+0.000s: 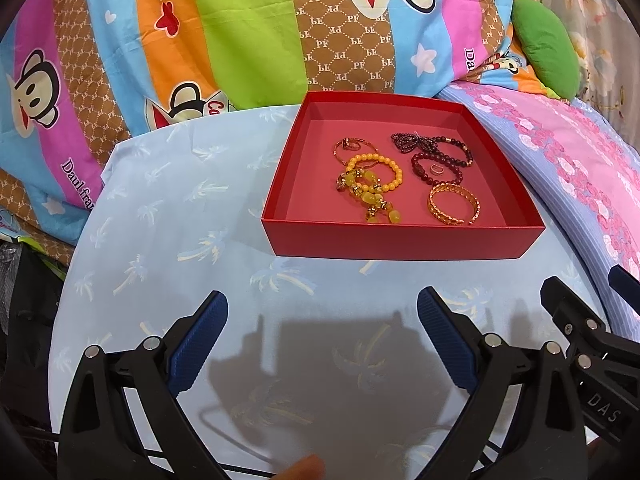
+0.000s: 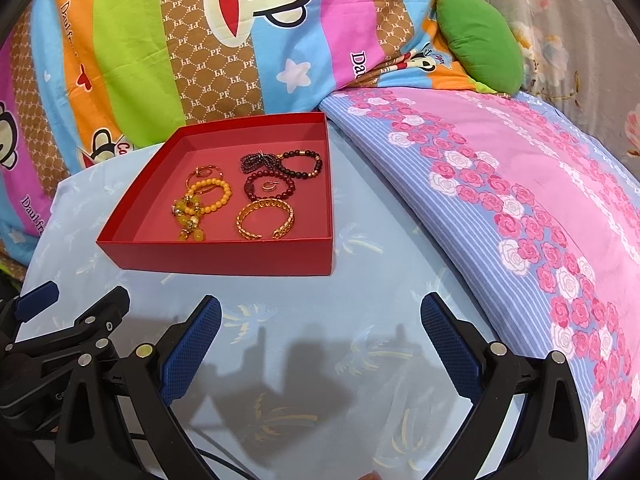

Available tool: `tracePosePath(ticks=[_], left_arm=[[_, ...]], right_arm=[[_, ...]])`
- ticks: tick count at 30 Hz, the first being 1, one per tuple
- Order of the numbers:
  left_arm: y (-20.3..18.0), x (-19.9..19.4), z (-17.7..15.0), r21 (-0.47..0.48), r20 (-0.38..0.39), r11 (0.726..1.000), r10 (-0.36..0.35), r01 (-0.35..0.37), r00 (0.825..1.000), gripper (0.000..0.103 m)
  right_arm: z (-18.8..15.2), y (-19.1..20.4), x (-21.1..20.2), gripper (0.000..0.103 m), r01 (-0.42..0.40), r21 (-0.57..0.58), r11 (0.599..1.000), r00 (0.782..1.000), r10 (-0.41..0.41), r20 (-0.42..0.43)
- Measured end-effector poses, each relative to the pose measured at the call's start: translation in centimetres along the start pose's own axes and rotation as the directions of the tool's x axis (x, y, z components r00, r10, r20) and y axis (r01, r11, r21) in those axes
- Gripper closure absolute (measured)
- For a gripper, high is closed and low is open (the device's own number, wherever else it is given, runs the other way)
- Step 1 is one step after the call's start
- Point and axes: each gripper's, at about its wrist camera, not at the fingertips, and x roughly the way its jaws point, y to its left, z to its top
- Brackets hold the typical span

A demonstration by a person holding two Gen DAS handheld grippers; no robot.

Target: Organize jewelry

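A shallow red box [image 1: 400, 242] [image 2: 224, 258] sits on a light blue cloth. Inside lie a yellow bead bracelet [image 1: 390, 168] [image 2: 222, 196], a yellow charm bracelet [image 1: 370, 194] [image 2: 188, 210], a gold cuff bangle [image 1: 454, 204] [image 2: 266, 218], dark red bead bracelets [image 1: 436, 164] [image 2: 272, 186] and a thin gold hoop [image 1: 354, 148] [image 2: 206, 172]. My left gripper [image 1: 322, 308] is open and empty, hovering over the cloth in front of the box. My right gripper [image 2: 320, 312] is open and empty, beside the left one, in front of the box's right corner.
A striped cartoon-print quilt [image 1: 200, 40] [image 2: 140, 60] is bunched behind the box. A pink floral pillow [image 2: 520, 200] [image 1: 580, 160] lies to the right, and a green cushion [image 2: 480, 44] [image 1: 546, 48] behind it. The blue palm-print cloth [image 1: 180, 240] [image 2: 360, 320] spreads in front.
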Motion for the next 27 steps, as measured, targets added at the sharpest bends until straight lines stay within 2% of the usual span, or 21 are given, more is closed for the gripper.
tracePosePath(ticks=[27], left_arm=[[0.19,0.29,-0.19,-0.005,-0.010,1.000,0.017,-0.017,1.000,0.012]], right_arm=[[-0.48,0.01,0.25,0.006,-0.006,0.008,1.000,1.000,0.007,-0.016]])
